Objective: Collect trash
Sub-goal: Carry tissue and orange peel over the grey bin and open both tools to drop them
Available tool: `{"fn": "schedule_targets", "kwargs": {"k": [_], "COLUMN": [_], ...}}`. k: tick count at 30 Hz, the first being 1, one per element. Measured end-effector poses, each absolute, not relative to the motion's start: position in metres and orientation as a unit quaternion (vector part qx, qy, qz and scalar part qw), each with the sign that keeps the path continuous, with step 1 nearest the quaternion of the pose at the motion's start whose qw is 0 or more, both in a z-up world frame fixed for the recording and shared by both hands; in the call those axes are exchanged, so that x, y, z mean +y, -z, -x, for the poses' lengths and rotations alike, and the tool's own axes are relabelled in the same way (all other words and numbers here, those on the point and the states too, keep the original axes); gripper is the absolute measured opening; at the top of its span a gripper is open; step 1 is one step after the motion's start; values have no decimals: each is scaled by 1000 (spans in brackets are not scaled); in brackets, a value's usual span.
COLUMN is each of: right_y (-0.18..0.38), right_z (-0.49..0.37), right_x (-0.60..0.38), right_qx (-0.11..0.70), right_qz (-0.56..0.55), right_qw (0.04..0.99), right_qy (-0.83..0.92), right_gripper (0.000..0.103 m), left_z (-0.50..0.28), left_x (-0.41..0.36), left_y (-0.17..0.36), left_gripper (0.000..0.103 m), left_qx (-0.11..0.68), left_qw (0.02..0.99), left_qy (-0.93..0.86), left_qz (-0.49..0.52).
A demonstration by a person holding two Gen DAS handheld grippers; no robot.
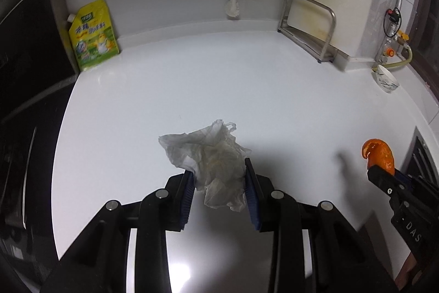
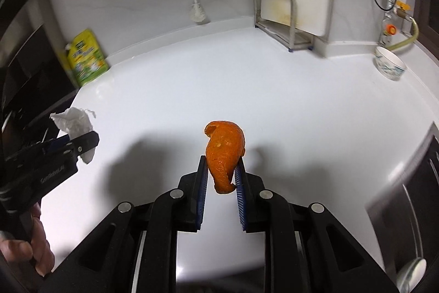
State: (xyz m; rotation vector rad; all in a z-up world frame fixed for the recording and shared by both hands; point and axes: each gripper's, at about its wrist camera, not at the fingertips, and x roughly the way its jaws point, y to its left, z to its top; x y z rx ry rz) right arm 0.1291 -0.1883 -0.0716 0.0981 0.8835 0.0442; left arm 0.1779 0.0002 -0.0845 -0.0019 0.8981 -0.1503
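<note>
Left gripper point(image 1: 218, 172) jaws clamp the crumpled, stained white paper tissue point(image 1: 211, 158) and right gripper point(image 2: 221, 173) jaws pinch the curled orange peel point(image 2: 223, 153), both clear above the white counter point(image 2: 274, 100); advise steady grip pressure until over a bin, none visible.

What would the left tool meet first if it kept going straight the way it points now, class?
Probably the bare white counter. The left tool, shut on a crumpled tissue, points down at open worktop; nothing lies in its path before the far wall. Depth is hard to judge here.
</note>
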Motion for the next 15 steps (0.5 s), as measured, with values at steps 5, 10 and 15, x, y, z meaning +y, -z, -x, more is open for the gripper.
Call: {"fn": "schedule_targets", "kwargs": {"k": [5,10,15], "right_y": [64,57,55], "right_z": [-64,-3,43], "right_x": [-203,-217,-224], "right_qx": [427,427,427], "right_qz": [-38,-29,-19], "right_qw": [903,902,900], "right_qy": [-37,-56,-81], "right_gripper": [19,19,19], "left_z": [-116,-57,-7], "left_x": [-21,-40,-56], "left_y": [74,62,50], "left_gripper": [34,34,34], "left_qx": [433,428,425], "left_qw": [899,901,903], "left_qy": [70,67,63], "left_qz": [6,10,7]}}
